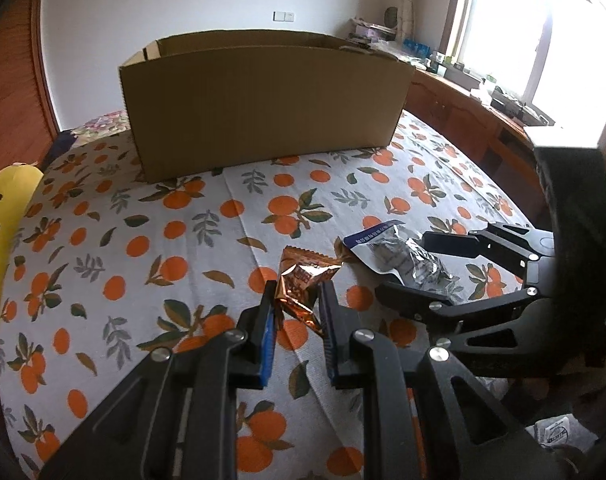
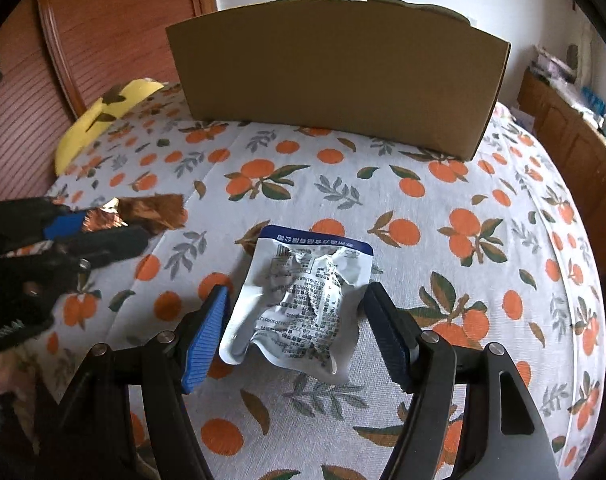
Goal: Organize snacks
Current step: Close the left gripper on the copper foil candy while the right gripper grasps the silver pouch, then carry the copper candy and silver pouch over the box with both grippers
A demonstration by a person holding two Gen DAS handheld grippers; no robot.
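Cardboard box (image 2: 339,76) beyond both packets, apparently unobstructed.

Copper snack packet (image 1: 301,280), orange-print bedsheet (image 1: 143,240)

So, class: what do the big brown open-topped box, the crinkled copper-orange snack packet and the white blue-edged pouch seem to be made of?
Brown open-topped box: matte cardboard, cut edges showing. Copper-orange snack packet: glossy metallic foil or film, sharp glints. White blue-edged pouch: printed plastic film, probably; soft shiny wrinkles.
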